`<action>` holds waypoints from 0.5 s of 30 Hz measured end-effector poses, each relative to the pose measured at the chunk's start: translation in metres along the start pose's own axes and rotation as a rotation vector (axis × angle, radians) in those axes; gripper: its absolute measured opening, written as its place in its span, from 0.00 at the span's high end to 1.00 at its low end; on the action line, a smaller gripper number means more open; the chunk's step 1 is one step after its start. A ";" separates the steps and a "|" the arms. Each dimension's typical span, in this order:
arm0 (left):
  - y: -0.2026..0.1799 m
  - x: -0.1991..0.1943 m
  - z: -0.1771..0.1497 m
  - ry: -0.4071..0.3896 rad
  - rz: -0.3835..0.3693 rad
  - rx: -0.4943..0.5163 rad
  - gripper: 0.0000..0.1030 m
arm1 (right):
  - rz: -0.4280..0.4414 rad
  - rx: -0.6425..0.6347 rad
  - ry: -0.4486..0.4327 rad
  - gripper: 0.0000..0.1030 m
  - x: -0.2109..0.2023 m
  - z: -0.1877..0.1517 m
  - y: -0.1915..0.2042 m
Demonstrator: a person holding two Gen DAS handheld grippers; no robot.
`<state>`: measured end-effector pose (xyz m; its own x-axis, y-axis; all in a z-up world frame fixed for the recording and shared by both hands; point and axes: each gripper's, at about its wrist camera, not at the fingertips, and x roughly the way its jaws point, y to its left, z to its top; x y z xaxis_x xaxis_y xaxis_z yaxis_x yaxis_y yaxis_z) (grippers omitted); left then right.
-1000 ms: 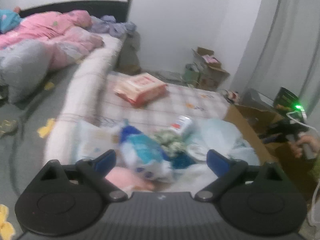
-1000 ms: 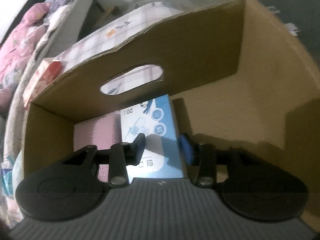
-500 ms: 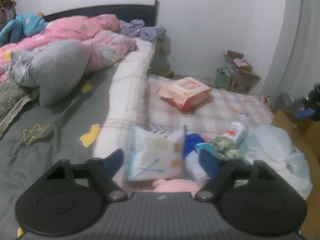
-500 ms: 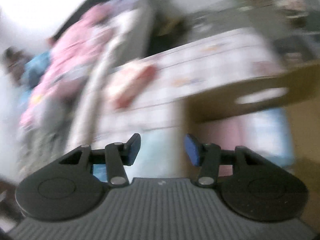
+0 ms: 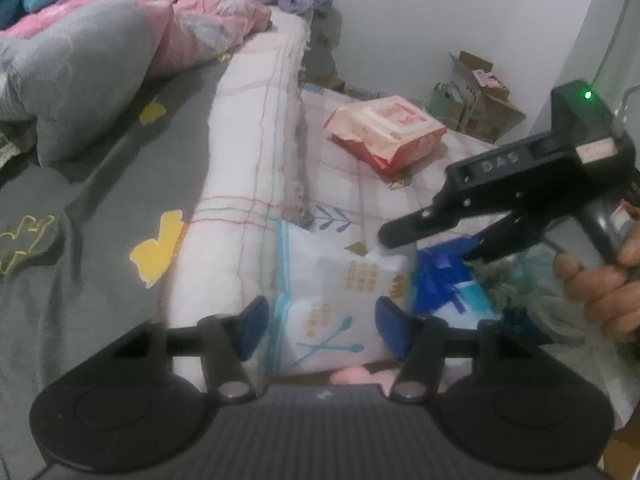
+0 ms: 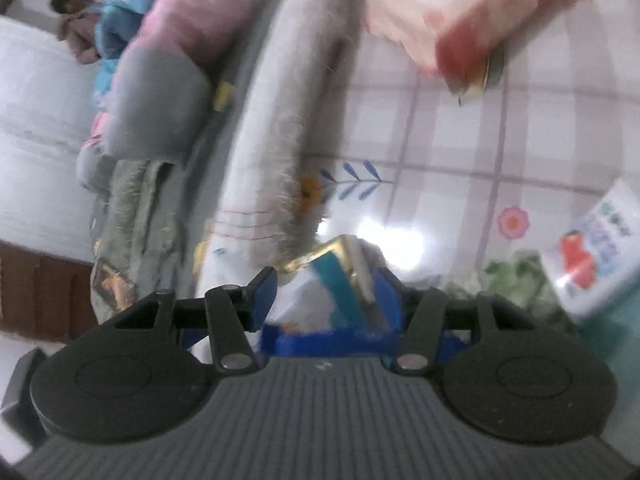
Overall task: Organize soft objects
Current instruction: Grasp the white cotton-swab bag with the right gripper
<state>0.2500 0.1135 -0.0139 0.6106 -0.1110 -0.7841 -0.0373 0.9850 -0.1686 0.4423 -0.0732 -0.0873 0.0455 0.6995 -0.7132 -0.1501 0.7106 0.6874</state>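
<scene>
Left wrist: white soft pack (image 5: 340, 312) w/ blue swab print, crinkled, between closing left gripper (image 5: 324, 326), pads not yet pressing.

Dim, soft indoor light with fisheye bending at the edges; the right wrist view is heavily motion-blurred, with white glare on the checked sheet (image 6: 400, 236).

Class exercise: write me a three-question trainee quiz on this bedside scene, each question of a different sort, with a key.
1. True or false: the red-and-pink pack lies inside a cardboard box.
2. Which thing sits between the left gripper's fingers? A) grey pillow B) white pack with cotton-swab print C) bottle
3. Fill in: the right gripper is held by a ____.

Key: 1 false, it lies on the checked sheet; 2 B; 3 hand.
</scene>
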 end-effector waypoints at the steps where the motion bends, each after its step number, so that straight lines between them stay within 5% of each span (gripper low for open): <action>1: 0.001 0.004 0.001 0.013 -0.003 -0.005 0.42 | 0.014 0.019 0.014 0.48 0.007 0.001 -0.004; 8: 0.013 0.022 0.007 0.046 -0.048 -0.095 0.57 | 0.026 -0.004 0.012 0.70 0.014 -0.007 -0.003; 15: 0.021 -0.015 0.014 -0.049 -0.065 -0.144 0.65 | 0.044 -0.082 -0.076 0.75 -0.019 -0.012 0.026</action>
<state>0.2509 0.1374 0.0024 0.6532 -0.1641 -0.7392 -0.1069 0.9465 -0.3045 0.4252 -0.0692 -0.0572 0.1116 0.7356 -0.6681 -0.2340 0.6729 0.7018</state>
